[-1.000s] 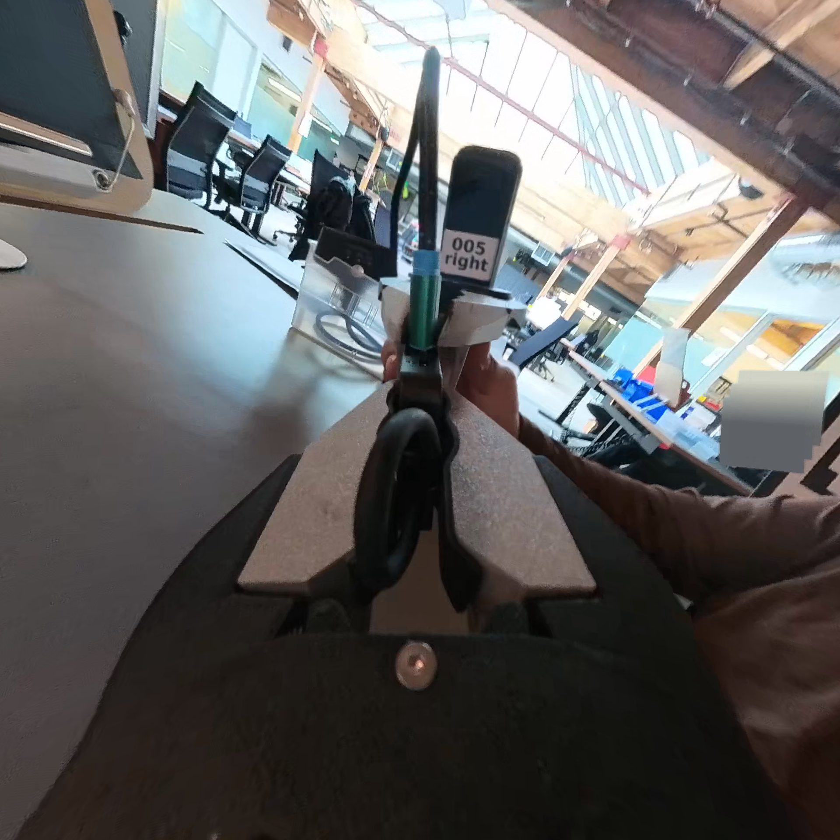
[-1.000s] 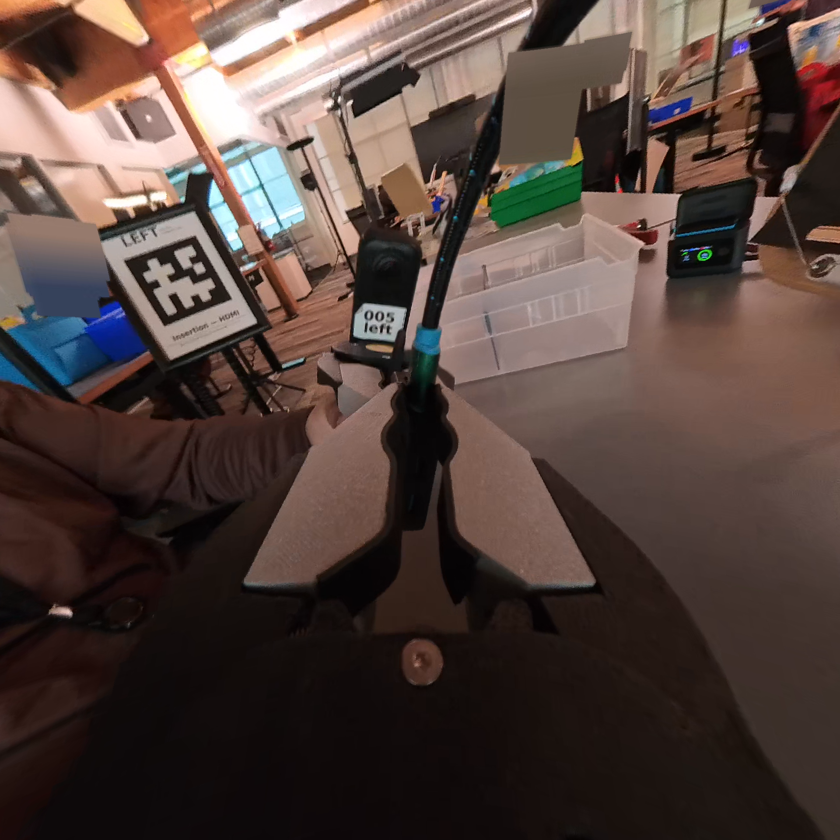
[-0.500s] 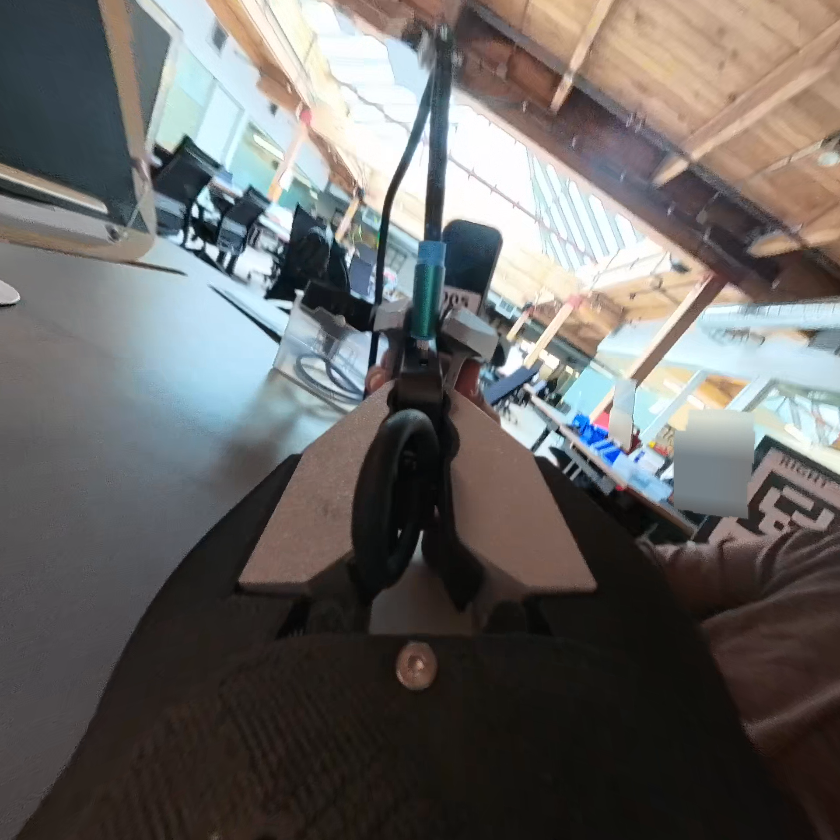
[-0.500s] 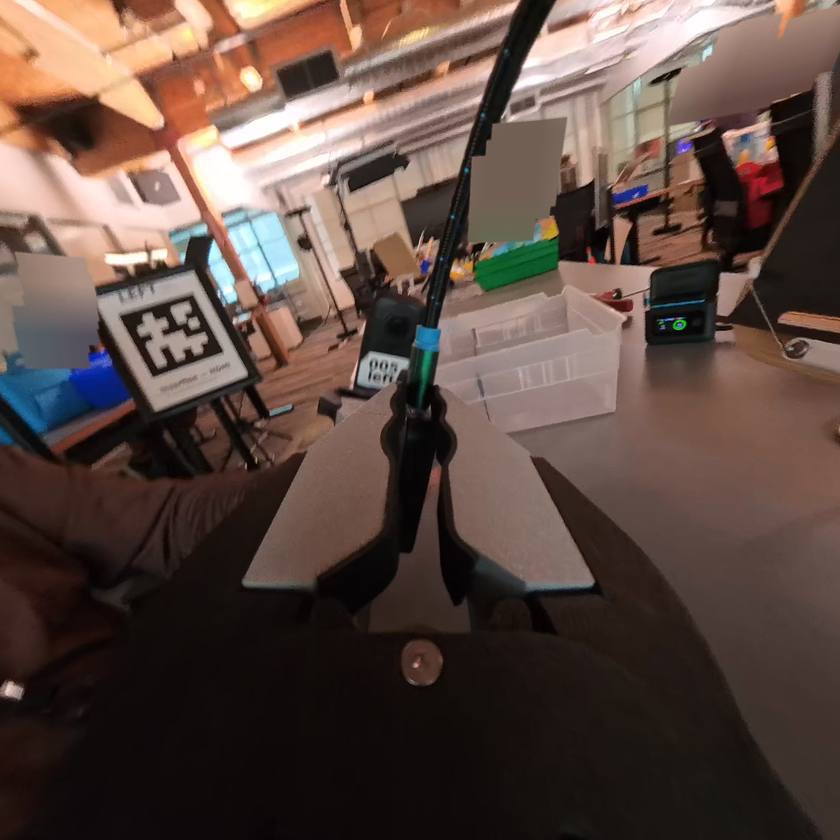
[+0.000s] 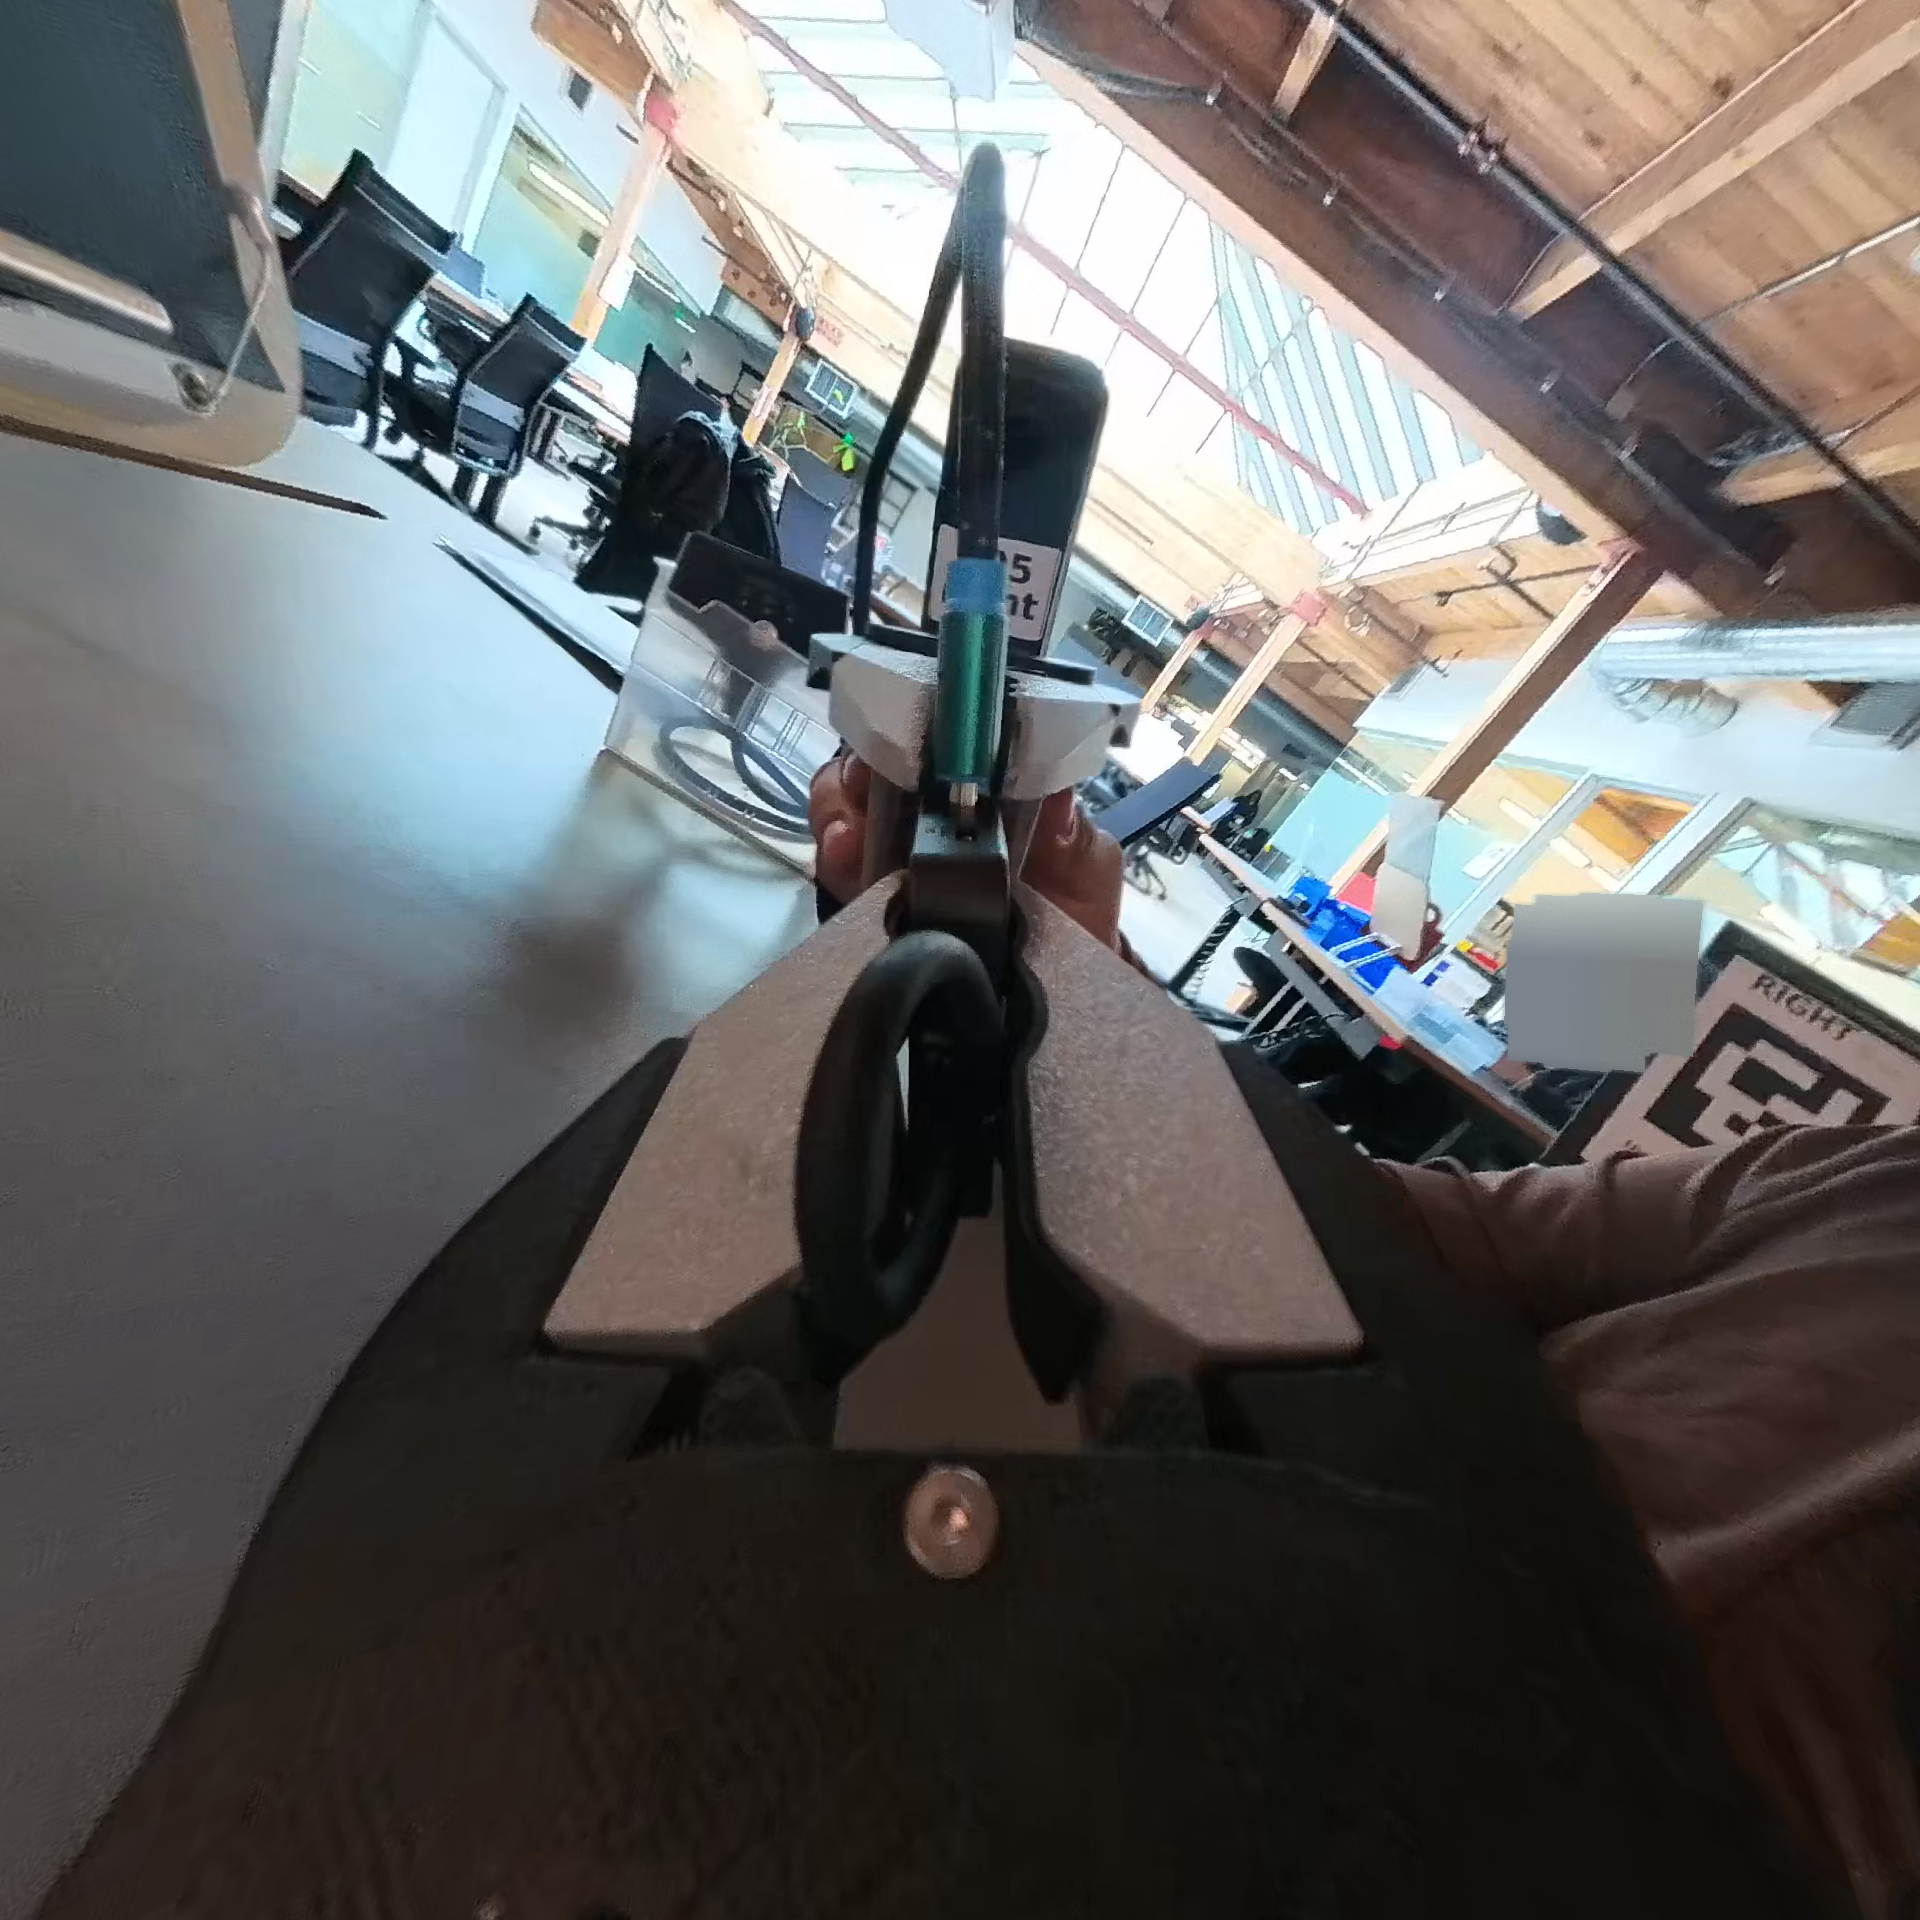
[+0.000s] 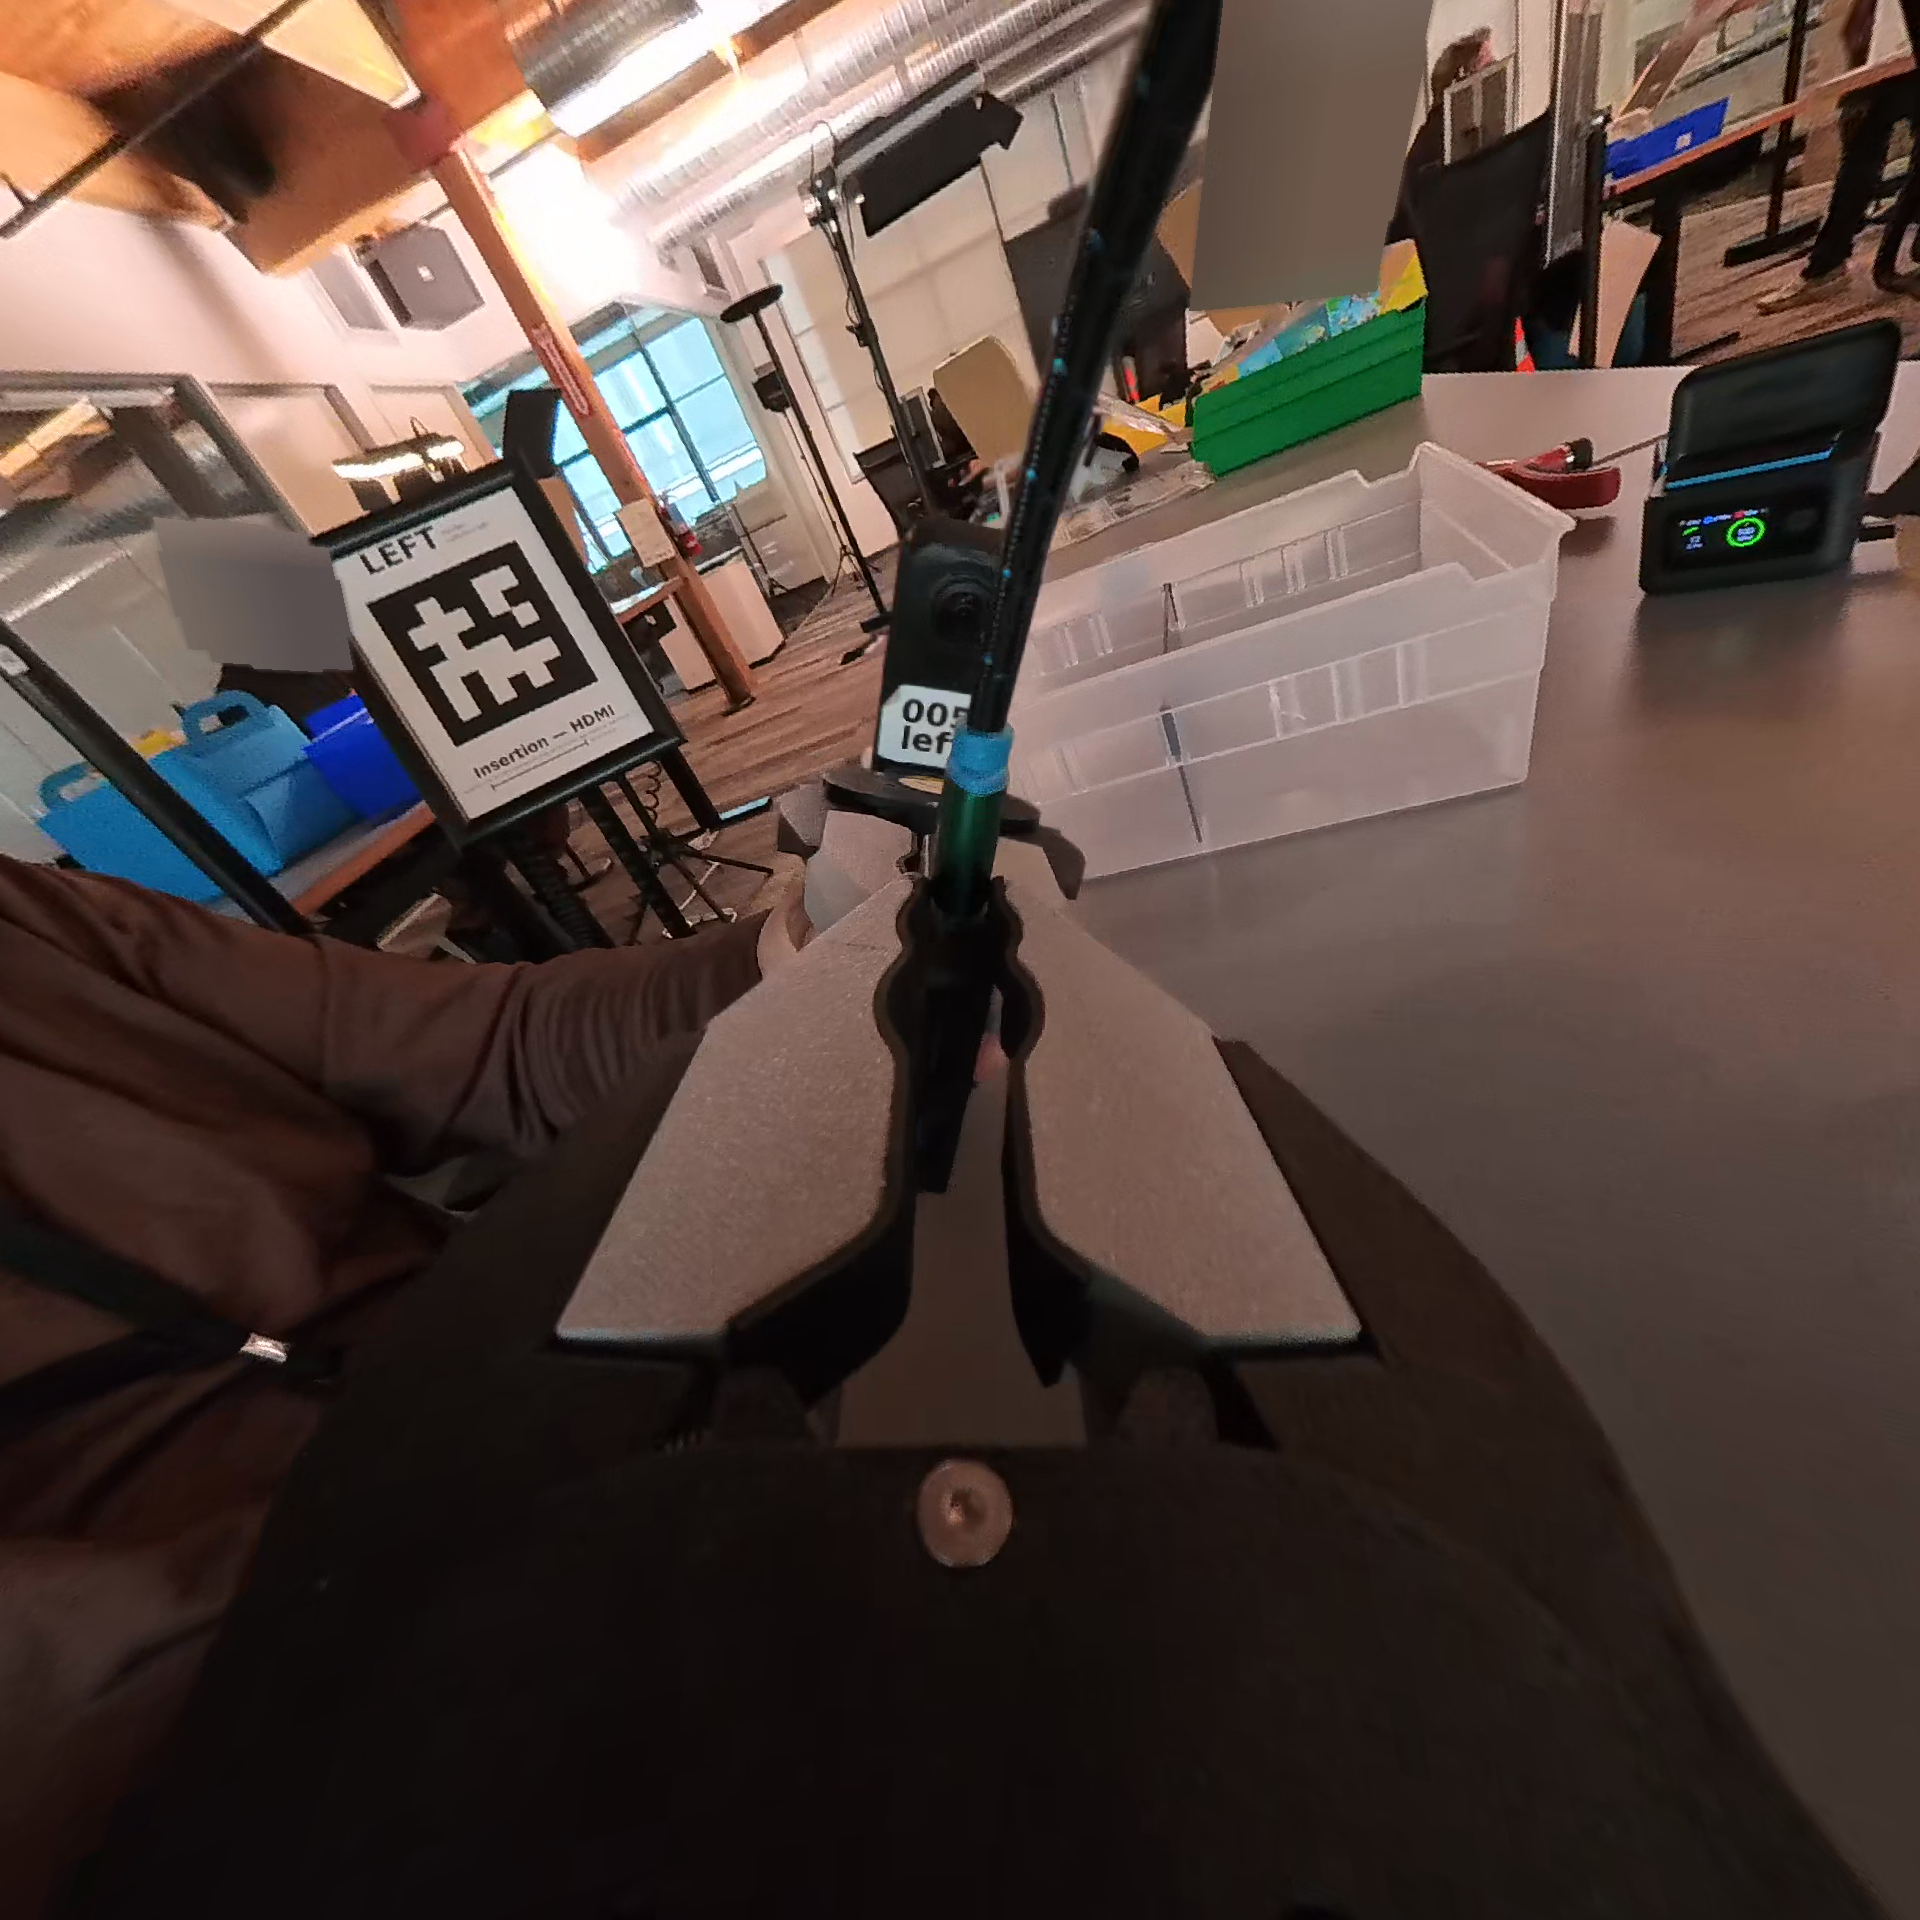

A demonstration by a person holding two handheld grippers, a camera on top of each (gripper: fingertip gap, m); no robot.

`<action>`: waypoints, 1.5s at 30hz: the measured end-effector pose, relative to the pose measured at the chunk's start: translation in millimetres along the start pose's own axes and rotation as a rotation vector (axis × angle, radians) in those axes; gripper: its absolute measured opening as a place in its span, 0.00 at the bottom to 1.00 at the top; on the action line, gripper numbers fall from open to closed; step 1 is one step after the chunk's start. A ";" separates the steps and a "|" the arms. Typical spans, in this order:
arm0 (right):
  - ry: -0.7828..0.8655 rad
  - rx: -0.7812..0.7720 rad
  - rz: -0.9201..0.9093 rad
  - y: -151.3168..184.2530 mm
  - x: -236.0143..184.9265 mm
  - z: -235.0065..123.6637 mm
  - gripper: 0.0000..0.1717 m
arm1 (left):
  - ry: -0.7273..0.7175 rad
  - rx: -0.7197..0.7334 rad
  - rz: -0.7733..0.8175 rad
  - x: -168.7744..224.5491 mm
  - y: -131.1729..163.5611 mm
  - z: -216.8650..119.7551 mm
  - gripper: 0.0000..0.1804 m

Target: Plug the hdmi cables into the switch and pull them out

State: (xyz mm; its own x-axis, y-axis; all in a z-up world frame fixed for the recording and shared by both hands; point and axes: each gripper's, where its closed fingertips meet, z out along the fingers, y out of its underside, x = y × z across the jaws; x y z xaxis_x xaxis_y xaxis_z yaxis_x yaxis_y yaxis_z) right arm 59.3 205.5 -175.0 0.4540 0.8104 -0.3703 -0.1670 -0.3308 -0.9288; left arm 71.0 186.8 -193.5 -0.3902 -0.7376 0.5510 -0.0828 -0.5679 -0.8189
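Two grippers are facing each other above the tabletop (image 6: 1558, 1039): the left gripper (image 5: 961, 914) is clamping one black plug (image 5: 956, 883), and the right gripper (image 6: 961, 914) is clamping one green plug (image 6: 966, 831); two clear bins (image 6: 1299, 686) are sitting far behind.

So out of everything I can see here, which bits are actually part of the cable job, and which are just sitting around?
Part of the job:
- left gripper, clamped on a black connector block
- right gripper, clamped on the green-sleeved plug
- black cable

Just lying about:
- clear plastic bin
- green trays
- small black device with a lit screen
- sign on an easel
- grey table
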 end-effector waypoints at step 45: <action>0.920 -0.885 0.334 70.1 3.5 -337.5 0.04 | -0.096 -0.138 0.374 22.2 38.1 25.3 0.05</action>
State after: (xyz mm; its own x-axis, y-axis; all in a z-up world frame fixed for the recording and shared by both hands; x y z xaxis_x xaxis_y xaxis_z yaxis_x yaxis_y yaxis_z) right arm 344.5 22.0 -236.3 0.9867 0.1225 -0.1068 0.0793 -0.9366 -0.3414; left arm 82.4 139.4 -208.4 -0.3304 -0.9183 0.2180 -0.0761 -0.2043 -0.9759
